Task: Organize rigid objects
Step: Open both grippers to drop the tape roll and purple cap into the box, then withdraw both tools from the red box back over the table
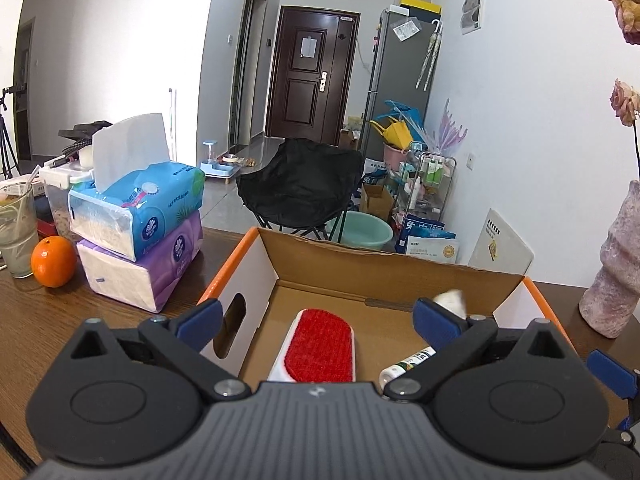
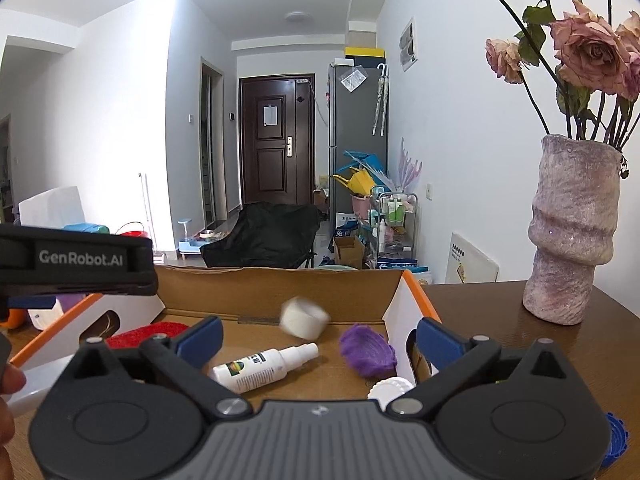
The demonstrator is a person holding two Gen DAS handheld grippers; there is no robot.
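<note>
brown cardboard, edged in orange, makes up the open box (image 1: 256, 264) that sits on the dark wooden bench (image 1: 36, 320) near its far edge, and both grippers hang over its near side. the left gripper (image 1: 318, 318) has its blue-padded fingers (image 1: 200, 318) spread wide with nothing pressed between them; below the gap a red-faced lint brush (image 1: 320, 346) lies flat on the box floor, toward the box's left wall. the right gripper (image 2: 318, 340) also has its fingers (image 2: 200, 340) wide apart and clamps nothing. under and beyond it, on the box floor, a white spray bottle (image 2: 264, 368) lies on its side, a purple fuzzy object (image 2: 366, 352) rests just beside the box's right wall, and a white ribbed cap (image 2: 390, 390) shows at the near edge of the view. a white roll of tape (image 2: 304, 318) appears blurred against the box's far wall; whether it touches the floor cannot be told. left of the box, toward the bench's left edge, two tissue packs (image 1: 136, 216) are stacked, with an orange (image 1: 53, 262) and a glass (image 1: 16, 232) beside them. at the bench's right edge stands a pinkish vase (image 2: 572, 228) of dried roses (image 2: 588, 50). a blue ridged disc (image 2: 616, 444) lies near the right gripper's body.
</note>
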